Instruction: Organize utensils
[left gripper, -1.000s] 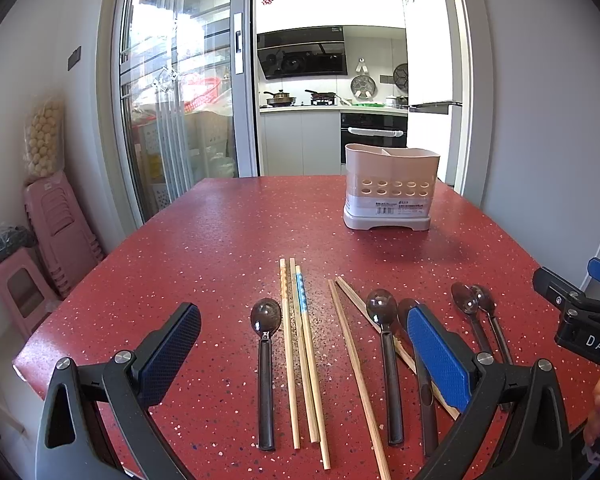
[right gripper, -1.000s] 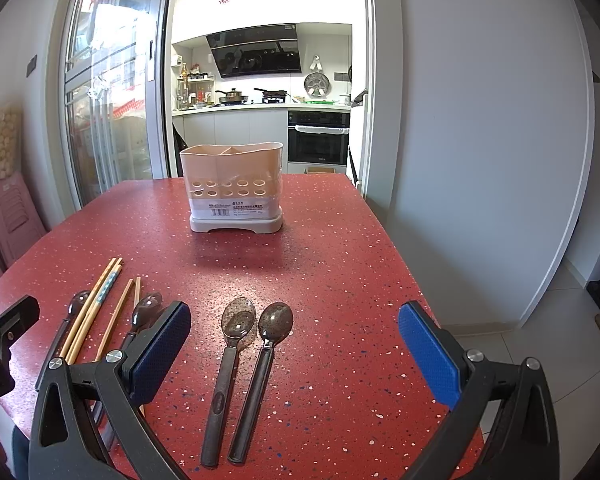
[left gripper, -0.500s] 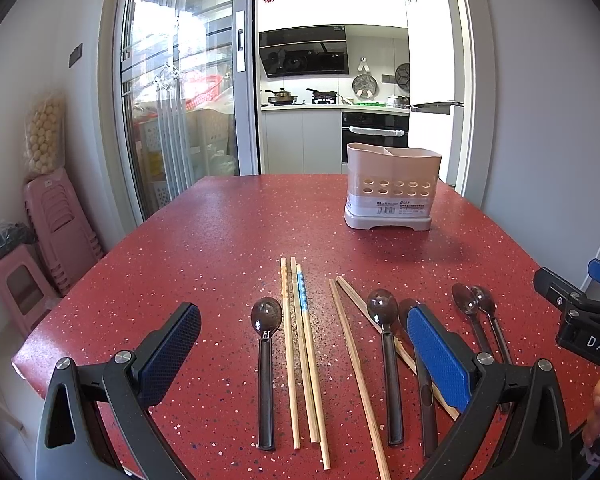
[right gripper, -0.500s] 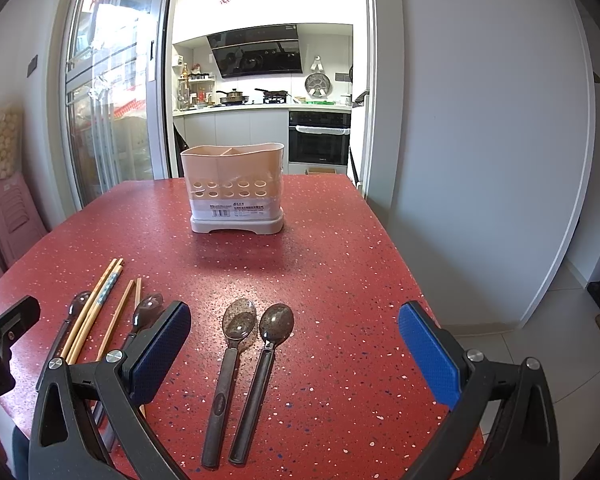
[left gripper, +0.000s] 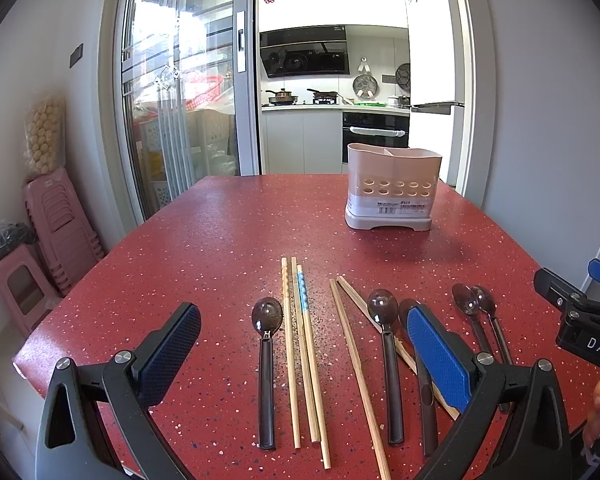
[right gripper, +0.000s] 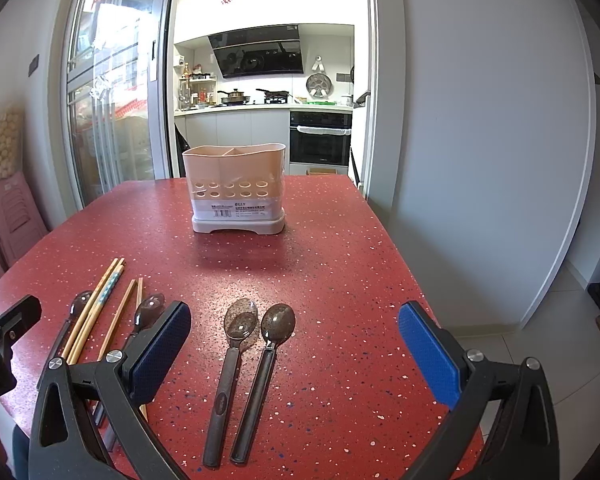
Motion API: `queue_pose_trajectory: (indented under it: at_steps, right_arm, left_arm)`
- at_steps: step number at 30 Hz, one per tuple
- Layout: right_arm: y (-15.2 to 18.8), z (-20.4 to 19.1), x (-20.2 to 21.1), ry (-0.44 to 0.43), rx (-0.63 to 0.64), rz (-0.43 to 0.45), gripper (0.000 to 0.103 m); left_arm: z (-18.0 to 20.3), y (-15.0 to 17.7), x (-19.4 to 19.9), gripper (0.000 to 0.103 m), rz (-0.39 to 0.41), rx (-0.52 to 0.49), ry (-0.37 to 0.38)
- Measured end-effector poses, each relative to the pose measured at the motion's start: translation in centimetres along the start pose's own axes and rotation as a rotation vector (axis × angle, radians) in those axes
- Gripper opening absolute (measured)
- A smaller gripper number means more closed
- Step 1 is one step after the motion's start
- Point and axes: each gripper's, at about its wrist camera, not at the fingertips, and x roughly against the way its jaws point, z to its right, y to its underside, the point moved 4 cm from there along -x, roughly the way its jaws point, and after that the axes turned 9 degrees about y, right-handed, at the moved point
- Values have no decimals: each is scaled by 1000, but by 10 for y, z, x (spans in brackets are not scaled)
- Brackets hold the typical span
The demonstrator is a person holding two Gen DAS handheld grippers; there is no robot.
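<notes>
A beige utensil holder point(left gripper: 394, 192) with two compartments stands at the far side of the red table point(left gripper: 228, 240); it also shows in the right wrist view point(right gripper: 236, 192). Near the front edge lie several dark spoons point(left gripper: 266, 360) and wooden chopsticks point(left gripper: 304, 356). Two spoons point(right gripper: 244, 376) lie side by side under the right gripper. My left gripper point(left gripper: 304, 352) is open and empty above the chopsticks. My right gripper point(right gripper: 296, 344) is open and empty above the two spoons.
The table's right edge point(right gripper: 416, 280) drops to a tiled floor beside a white wall. Pink stools point(left gripper: 52, 232) stand left of the table. A glass sliding door and a kitchen lie behind.
Both views have lifted slightly, so the holder sits a little higher in frame. The utensils have not moved and both grippers stay open.
</notes>
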Motion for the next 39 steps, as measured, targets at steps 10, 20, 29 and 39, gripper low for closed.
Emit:
queue_pose_trajectory:
  at_steps: [10, 20, 29, 39]
  right_arm:
    - [0, 1, 2, -2, -1, 0, 103]
    - [0, 1, 1, -2, -2, -3, 103]
    - [0, 1, 1, -3, -1, -8, 103]
    - [1, 2, 1, -5, -1, -13, 103]
  left_arm:
    - [-1, -1, 1, 103, -1, 1, 0]
    - [-1, -1, 1, 103, 0, 0, 1]
    - [-1, -1, 1, 103, -1, 0, -1]
    - [-1, 0, 0, 103, -3, 1, -1]
